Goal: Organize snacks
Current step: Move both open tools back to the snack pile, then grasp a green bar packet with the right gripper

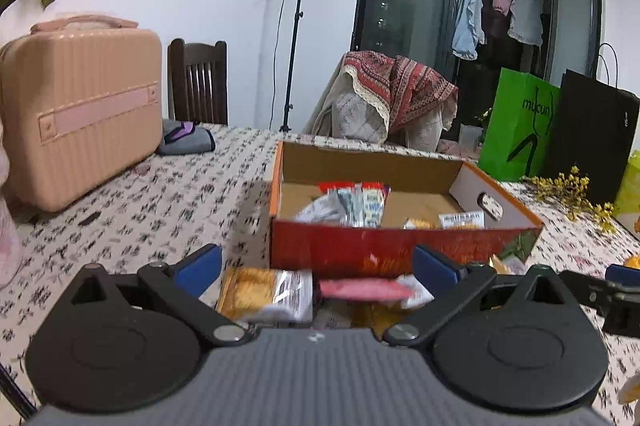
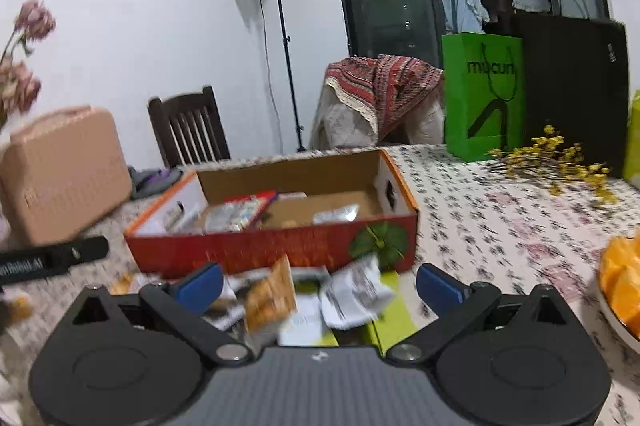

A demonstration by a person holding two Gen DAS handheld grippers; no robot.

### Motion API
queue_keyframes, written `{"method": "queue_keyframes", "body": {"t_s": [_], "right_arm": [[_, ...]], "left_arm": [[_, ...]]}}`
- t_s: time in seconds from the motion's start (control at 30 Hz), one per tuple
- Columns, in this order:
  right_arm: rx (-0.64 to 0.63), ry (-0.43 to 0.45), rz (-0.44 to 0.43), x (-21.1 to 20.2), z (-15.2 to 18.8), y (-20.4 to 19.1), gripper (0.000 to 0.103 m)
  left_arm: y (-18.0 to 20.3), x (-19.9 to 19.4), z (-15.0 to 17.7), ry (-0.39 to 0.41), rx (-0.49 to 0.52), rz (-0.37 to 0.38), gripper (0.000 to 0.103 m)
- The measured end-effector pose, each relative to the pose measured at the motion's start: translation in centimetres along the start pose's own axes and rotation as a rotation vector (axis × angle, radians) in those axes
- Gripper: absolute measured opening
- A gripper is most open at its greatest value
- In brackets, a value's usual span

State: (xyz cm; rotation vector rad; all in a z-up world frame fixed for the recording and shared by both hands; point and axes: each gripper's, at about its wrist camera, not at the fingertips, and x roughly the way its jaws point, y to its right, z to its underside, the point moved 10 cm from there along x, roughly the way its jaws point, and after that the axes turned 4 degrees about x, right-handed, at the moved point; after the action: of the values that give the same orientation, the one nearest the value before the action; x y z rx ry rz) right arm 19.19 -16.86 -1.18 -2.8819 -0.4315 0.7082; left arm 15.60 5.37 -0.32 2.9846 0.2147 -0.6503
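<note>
On the worktop (image 1: 168,186), both grippers hang low over loose snacks, the box (image 1: 400,246) dead ahead at twelve o'clock. Left gripper (image 1: 318,264): fingers spread wide, gripping nothing, with a cracker pack (image 1: 264,292) lying between them toward the eleven o'clock side, its long axis running across the gap, and a red packet (image 1: 362,289) beside it at one o'clock. Right gripper (image 2: 320,282) is open too, over a jumble: an orange packet (image 2: 272,296) tilted up, a white wrapper (image 2: 356,290) next to it. The box already carries several packs. Its near wall stands between the fingers and the inside, so I'd say anything picked must be lifted over it. A fruit plate (image 2: 608,310) sits off at three o'clock.
</note>
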Motion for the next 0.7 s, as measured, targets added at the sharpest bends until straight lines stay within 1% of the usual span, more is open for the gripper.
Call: {"method": "queue_keyframes", "body": {"t_s": [0.13, 0.23, 0.33, 0.53, 0.7], "right_arm": [[-0.016, -0.024, -0.006, -1.3, 1.9, 0.0, 0.103], [-0.017, -0.027, 0.002, -2.1, 2.6, 0.3, 0.103], [-0.01, -0.03, -0.011, -2.5, 3.0, 0.5, 0.103], [-0.012, -0.074, 0.001, -1.9, 4.1, 0.7, 0.103], [-0.054, -0.091, 0.027, -1.3, 4.1, 0.4, 0.103]], "left_arm": [[-0.5, -1.0, 1.6, -0.018, 0.0, 0.007, 0.103], [-0.7, -1.4, 2.5, -0.041, 0.009, -0.005, 0.103], [-1.1, -2.0, 2.9, -0.041, 0.01, -0.004, 0.103], [-1.9, -2.2, 3.4, -0.05, -0.01, 0.005, 0.103], [-2.4, -1.9, 3.5, -0.061, -0.018, 0.009, 0.103]]}}
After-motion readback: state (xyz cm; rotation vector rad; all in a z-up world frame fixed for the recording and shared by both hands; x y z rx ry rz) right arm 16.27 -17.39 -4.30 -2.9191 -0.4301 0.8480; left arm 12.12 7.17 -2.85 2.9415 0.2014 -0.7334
